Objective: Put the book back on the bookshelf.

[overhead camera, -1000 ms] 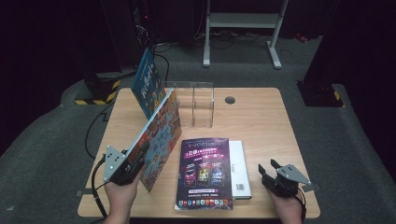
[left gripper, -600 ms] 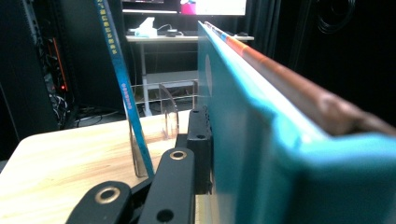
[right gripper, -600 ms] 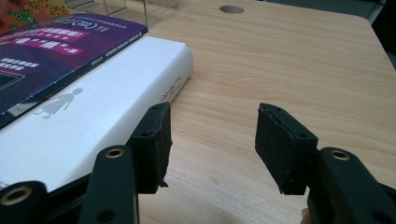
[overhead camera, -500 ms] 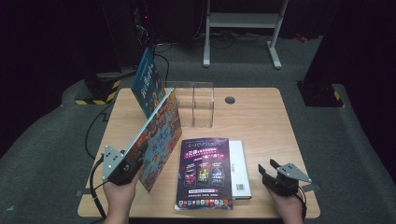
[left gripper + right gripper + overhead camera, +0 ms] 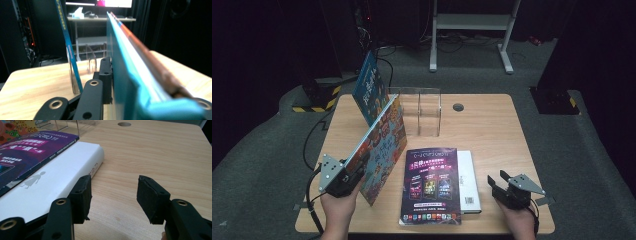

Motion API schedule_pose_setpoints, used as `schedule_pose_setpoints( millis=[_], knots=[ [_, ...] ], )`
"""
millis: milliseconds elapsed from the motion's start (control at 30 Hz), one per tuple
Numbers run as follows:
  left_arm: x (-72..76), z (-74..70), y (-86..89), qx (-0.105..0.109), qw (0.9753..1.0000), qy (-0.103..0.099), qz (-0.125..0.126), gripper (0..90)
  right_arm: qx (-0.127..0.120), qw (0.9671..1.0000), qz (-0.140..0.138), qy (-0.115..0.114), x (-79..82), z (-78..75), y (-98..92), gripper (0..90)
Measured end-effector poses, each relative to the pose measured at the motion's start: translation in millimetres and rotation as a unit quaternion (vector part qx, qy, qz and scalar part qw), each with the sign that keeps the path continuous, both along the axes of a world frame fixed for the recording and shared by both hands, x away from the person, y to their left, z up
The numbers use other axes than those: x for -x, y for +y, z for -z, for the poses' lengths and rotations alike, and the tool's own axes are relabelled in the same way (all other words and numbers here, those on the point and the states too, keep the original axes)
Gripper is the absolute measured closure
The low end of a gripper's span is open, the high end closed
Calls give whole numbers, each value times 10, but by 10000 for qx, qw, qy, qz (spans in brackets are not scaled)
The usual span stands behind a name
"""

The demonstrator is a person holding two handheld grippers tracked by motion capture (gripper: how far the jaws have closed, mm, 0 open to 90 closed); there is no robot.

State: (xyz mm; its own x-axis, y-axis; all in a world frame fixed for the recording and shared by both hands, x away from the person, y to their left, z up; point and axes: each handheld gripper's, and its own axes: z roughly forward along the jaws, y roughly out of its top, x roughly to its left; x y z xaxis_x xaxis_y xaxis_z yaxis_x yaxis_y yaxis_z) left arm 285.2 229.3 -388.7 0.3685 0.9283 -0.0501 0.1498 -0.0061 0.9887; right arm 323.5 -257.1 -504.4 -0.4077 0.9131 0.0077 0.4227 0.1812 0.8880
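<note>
The left claw [image 5: 354, 172] is clamped on the lower corner of the thin colourful picture book [image 5: 382, 142], held tilted over the wooden table [image 5: 492, 130] at 9 o'clock. It looks light, bendy and slippery, so a grip near the spine seems safest. The right claw [image 5: 502, 185] stands apart at 4 o'clock.

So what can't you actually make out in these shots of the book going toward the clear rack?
- High view: the white book lies mostly hidden under the purple magazine.
- High view: cover print on the colourful book held by the left gripper is too small to read.
- Left gripper view: that book is blurred and hides the right-hand jaw.
- Right gripper view: the clear rack is cut off by the top edge.
</note>
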Motion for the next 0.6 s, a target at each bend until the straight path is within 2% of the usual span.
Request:
schedule_pose_setpoints(
  millis=[133,233,367,600],
  knots=[
    [-19,-27,-7,-30,10000,-35,-7,765,-24,10000,37,79,-15,24,-18,456],
    [-36,-63,-35,-28,10000,38,-58,756,-41,10000,27,65,-12,16,-13,455],
    [-39,-91,-75,-290,9995,42,-152,783,-28,10000,13,67,-11,15,-7,455],
    [-39,-98,-76,-242,9996,92,-121,798,-38,10000,8,41,-10,11,-14,455]
  ],
)
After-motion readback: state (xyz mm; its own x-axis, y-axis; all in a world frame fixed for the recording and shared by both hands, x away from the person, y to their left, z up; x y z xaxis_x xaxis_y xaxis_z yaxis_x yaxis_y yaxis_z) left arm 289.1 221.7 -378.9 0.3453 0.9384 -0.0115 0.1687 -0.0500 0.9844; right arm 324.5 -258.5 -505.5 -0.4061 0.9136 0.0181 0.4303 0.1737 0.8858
